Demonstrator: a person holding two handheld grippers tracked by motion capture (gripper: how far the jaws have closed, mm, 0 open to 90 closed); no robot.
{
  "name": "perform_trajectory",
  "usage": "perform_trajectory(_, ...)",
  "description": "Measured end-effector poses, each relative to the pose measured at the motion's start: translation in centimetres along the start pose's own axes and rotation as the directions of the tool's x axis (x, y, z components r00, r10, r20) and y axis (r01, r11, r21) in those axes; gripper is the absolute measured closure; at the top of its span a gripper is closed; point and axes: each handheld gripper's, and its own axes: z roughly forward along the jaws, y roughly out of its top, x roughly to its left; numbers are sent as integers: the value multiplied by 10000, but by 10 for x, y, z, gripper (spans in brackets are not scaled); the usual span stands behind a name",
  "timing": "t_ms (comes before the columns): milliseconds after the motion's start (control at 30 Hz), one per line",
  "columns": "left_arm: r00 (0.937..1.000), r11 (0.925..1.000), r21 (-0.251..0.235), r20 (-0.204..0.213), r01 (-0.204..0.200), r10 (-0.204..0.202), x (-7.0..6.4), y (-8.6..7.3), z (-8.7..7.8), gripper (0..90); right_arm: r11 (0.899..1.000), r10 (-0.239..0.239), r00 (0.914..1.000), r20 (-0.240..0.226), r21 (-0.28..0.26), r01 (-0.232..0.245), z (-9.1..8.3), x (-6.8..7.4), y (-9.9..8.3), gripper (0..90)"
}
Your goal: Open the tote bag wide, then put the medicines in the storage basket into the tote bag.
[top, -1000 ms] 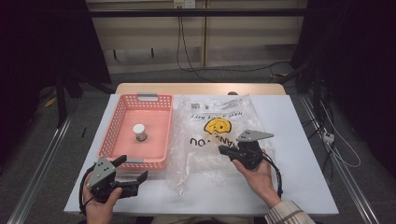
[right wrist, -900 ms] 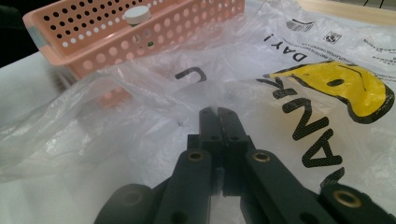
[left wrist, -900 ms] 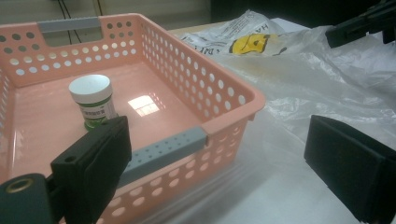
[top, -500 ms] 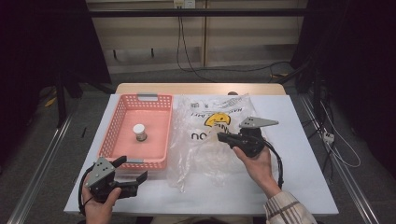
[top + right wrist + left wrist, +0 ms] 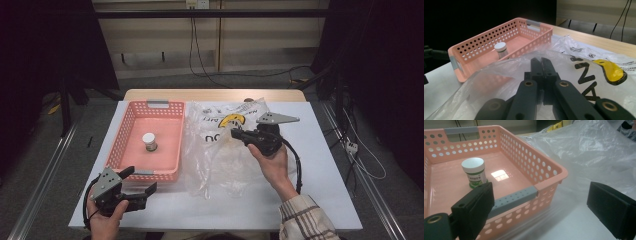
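- The right gripper, pinching the plastic bag, had lifted it further, just beside the basket.
- The left gripper stayed spread near the basket's front corner.

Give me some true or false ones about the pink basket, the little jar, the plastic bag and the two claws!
1. The little jar stands upright inside the pink basket. True.
2. The right claw is wide open over the basket. False: its jaws are shut on the plastic bag, pinching a fold of it.
3. The left claw is open and holds nothing. True: it sits at the basket's near end.
4. The plastic bag lies inside the basket. False: it lies on the table beside the basket.
5. The jar has a white lid. True.
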Motion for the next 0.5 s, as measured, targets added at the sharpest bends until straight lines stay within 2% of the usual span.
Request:
perform_trajectory(167, 10000, 10000, -42, -16, 2, -2, -1, 0, -1, 71, 10000, -56, 10000, 44, -48, 56, -4, 0, 0, 900)
perform_trajectory(300, 10000, 9999, 135, 54, 31, -32, -1, 2, 1, 67, 10000, -93, 10000, -16, 8, 93, -5, 0, -2, 900)
perform_trajectory(500, 9990, 9990, 447, 455, -18, -3, 2, 9, 3, 51, 9998, -57, 10000, -16, 197, 57, -3, -2, -2, 900)
